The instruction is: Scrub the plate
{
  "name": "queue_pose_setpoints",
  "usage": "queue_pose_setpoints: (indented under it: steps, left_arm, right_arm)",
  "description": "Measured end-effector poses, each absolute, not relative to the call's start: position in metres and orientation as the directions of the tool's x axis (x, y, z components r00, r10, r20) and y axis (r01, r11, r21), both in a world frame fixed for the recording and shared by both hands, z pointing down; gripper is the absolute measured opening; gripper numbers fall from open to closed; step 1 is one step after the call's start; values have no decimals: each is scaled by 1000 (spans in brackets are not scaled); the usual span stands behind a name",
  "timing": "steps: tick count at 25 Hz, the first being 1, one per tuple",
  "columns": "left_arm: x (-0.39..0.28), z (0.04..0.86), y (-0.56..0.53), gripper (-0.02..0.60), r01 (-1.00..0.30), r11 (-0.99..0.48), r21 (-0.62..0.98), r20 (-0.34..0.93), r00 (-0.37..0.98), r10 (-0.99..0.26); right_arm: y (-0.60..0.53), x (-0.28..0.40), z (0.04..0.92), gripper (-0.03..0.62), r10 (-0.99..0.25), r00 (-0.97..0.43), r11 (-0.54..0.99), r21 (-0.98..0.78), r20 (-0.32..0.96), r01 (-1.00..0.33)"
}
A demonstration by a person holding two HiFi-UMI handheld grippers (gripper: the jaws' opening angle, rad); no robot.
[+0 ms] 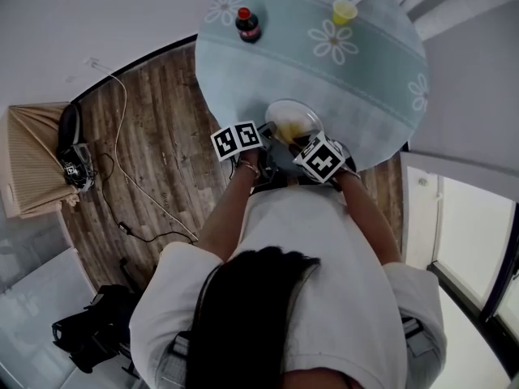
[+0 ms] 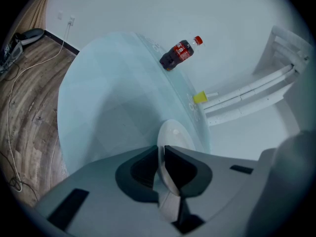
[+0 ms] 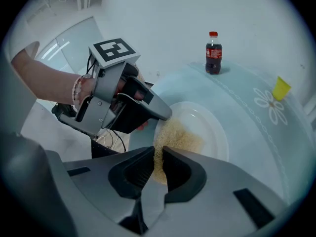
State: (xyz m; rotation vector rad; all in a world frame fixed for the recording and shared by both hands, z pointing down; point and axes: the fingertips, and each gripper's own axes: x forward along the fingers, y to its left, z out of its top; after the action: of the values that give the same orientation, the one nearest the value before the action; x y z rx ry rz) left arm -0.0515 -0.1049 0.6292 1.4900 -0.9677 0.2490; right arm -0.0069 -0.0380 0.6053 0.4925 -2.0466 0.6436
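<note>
- And there was the round table (image 1: 381,96), draped in pale blue cloth with white daisies, standing on a wood-plank floor (image 1: 154,160).
- The white plate (image 1: 293,113) sat right at the table's near edge, straight in front of the person, between the two grippers.
- Left gripper (image 2: 162,149): jaws drawn almost together, pinched on the plate's rim. From the right gripper view its tips met the rim on the plate's left side.
- Right gripper (image 3: 159,156): jaws just as narrow, clamped on a tan scouring pad (image 3: 177,137), pointing steeply down at the plate.
- That pad was spread over the near part of the plate, just beside the left gripper's tips. The far half of the plate showed clean white.
- A cola bottle (image 1: 248,24) with a red cap stood upright at the table's far side, well apart from the plate.
- Smallest of all, a yellow cup (image 1: 344,11) with a straw stood at the far edge, apart from the bottle.
</note>
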Motion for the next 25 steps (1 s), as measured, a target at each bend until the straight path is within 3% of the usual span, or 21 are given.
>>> queue_pose_setpoints:
  steps: [25]
  left_arm:
    - [-52, 630, -105, 44, -678, 162, 717, 671, 609, -423]
  right_arm:
    - [-13, 49, 608, 61, -195, -413, 728, -151, 890, -669]
